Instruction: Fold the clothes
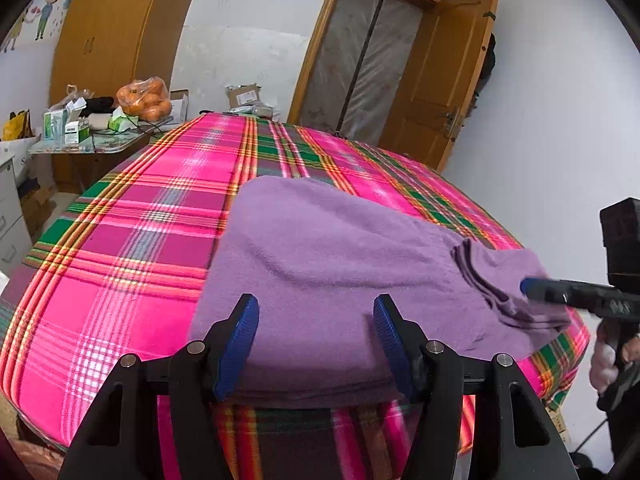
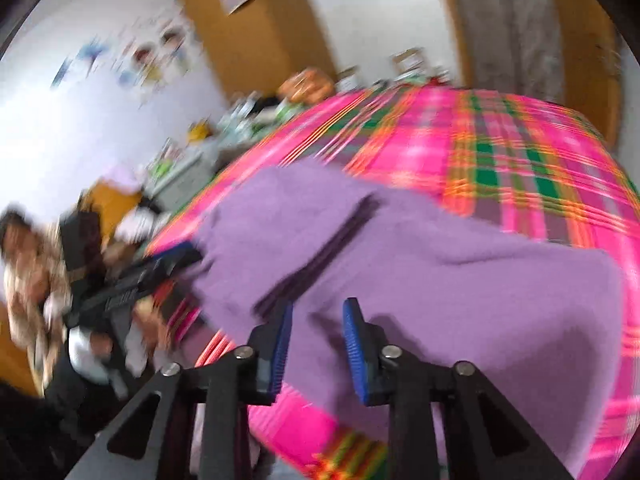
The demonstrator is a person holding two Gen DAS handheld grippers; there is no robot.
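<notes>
Purple garment (image 1: 320, 264) lies part-folded on plaid-covered bed (image 1: 132, 248), spread to near edge, one end doubled over by right corner. Left gripper (image 1: 316, 320) jaws apart, empty, above near hem. Right gripper (image 2: 316, 344) jaws apart over cloth, nothing clamped. Further folds remain, apparently.

My fingers (image 1: 245, 344) carry ribbed blue rubbery pads on matt black plastic, pinned with shiny metal. The purple garment (image 1: 328, 264) looks fuzzy, soft fleece; the plaid bedcover (image 1: 132, 240) is smooth woven cloth.
</notes>
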